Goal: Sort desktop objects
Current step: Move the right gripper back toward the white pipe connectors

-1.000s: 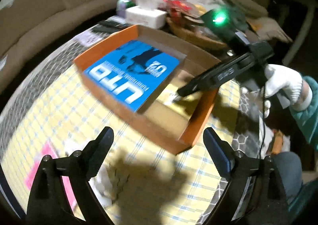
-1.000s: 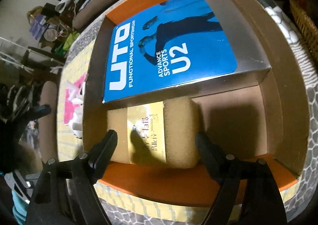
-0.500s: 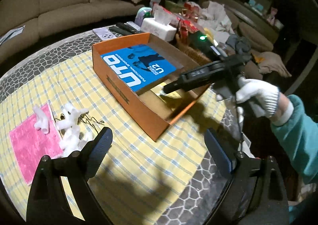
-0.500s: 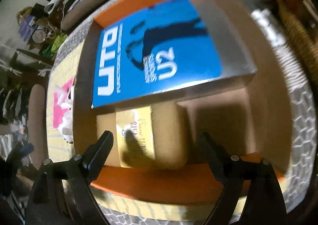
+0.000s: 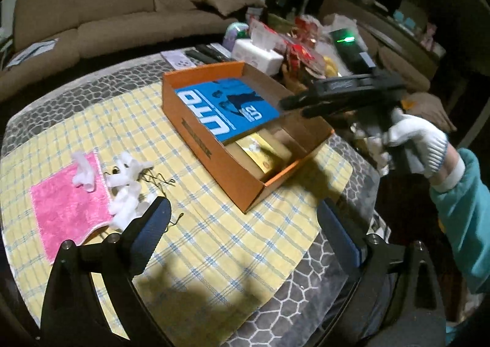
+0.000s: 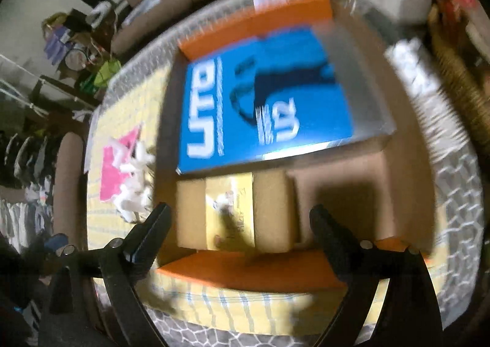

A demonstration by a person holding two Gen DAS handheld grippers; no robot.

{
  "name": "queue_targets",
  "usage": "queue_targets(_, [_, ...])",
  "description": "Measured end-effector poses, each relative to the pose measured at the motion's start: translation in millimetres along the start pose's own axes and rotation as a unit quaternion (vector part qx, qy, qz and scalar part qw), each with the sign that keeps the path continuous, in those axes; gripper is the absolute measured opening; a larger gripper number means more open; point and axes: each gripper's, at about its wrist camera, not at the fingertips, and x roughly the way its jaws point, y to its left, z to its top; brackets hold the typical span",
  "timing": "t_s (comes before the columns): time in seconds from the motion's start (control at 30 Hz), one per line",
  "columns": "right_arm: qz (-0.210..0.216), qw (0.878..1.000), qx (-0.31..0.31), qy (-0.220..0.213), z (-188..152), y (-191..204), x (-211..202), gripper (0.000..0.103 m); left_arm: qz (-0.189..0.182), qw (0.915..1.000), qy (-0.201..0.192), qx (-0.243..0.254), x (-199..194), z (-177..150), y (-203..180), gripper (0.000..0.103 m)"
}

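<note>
An orange cardboard box (image 5: 208, 144) sits on the yellow checked cloth. In it lie a blue UTO package (image 5: 226, 111) and a small tan box with a gold label (image 5: 263, 154); both also show in the right wrist view, the blue package (image 6: 263, 108) and the tan box (image 6: 232, 209). My left gripper (image 5: 245, 224) is open and empty, held back above the cloth's near side. My right gripper (image 6: 239, 224) is open and empty above the box's near edge; it shows in the left wrist view (image 5: 294, 104) over the box's right side.
A pink cloth (image 5: 67, 206) with white plastic pieces (image 5: 128, 181) and thin wire lies at the left. A tissue box (image 5: 257, 55), remotes (image 5: 208, 52) and snack clutter stand behind the orange box. A sofa (image 5: 92, 16) runs along the back.
My left gripper has pulled back and up, away from the box. My right gripper has also drawn back from the tan box, staying open.
</note>
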Motion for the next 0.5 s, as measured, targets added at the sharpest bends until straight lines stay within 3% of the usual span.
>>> queue_targets(0.23, [-0.005,0.993,-0.028,-0.112,-4.3,44.6,-65.4,0.103,0.046,0.9971,-0.033,-0.051,-33.6,-10.5,16.1,0.103])
queue_targets(0.5, [-0.031,0.99,-0.083,-0.113,-37.8,102.6,-43.0,0.103,0.068,0.9878,-0.059,-0.127,-57.6,-45.7,44.5,0.103])
